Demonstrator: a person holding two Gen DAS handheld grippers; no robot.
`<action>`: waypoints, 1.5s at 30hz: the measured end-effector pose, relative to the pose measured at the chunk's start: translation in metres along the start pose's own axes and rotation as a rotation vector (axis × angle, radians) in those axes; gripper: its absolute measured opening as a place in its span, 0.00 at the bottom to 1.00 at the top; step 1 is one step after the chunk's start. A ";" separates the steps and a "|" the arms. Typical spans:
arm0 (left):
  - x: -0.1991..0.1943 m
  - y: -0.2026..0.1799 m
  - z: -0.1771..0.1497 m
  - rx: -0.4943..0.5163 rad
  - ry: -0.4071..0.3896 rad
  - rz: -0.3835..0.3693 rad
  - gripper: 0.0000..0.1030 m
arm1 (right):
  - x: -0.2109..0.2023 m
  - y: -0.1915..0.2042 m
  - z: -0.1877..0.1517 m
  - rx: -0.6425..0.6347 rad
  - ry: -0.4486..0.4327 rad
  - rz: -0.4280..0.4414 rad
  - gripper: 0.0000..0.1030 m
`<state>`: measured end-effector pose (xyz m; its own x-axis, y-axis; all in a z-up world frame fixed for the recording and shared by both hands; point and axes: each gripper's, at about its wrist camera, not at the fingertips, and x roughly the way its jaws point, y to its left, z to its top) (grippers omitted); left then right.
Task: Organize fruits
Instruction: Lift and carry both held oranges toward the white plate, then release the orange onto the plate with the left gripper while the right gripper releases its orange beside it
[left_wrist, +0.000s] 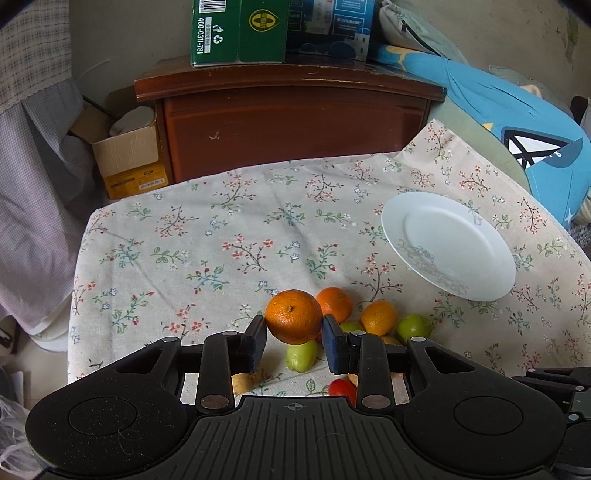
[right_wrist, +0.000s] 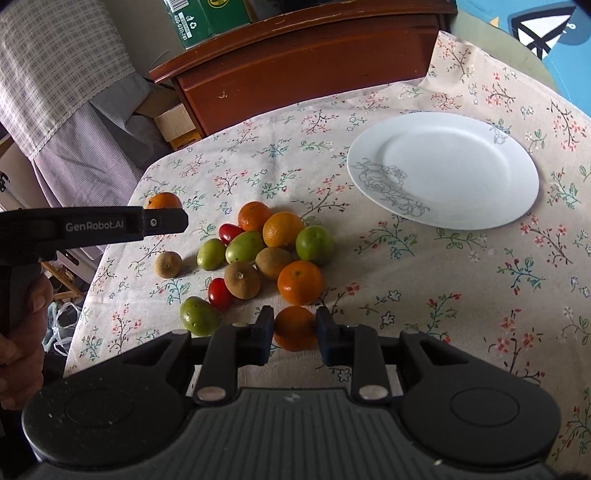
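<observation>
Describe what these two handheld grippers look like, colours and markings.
Both grippers, left and right, share a black ribbed plastic body with round side discs, silver rivets and dark blue finger pads. From the side, the left gripper shows white "GenRobot.AI" lettering. A bare hand grips its handle; no cables show.

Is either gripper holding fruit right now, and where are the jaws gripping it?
Both. Left gripper holds an orange across its sides, lifted. Right gripper jaws bracket another orange by its sides.
</observation>
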<state>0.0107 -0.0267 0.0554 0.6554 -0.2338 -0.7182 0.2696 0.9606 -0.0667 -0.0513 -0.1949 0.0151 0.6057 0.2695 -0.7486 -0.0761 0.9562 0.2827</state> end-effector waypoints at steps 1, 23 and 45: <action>0.000 -0.002 0.000 0.001 0.002 -0.002 0.29 | 0.000 0.001 0.000 -0.011 -0.002 -0.002 0.26; 0.021 -0.027 0.017 -0.026 0.020 -0.109 0.29 | -0.020 -0.043 0.036 0.063 -0.057 -0.053 0.23; 0.081 -0.073 0.035 -0.031 0.059 -0.278 0.29 | 0.016 -0.111 0.087 0.203 -0.067 -0.133 0.23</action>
<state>0.0692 -0.1206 0.0265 0.5166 -0.4806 -0.7086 0.4106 0.8653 -0.2875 0.0359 -0.3063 0.0235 0.6516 0.1277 -0.7478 0.1645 0.9385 0.3036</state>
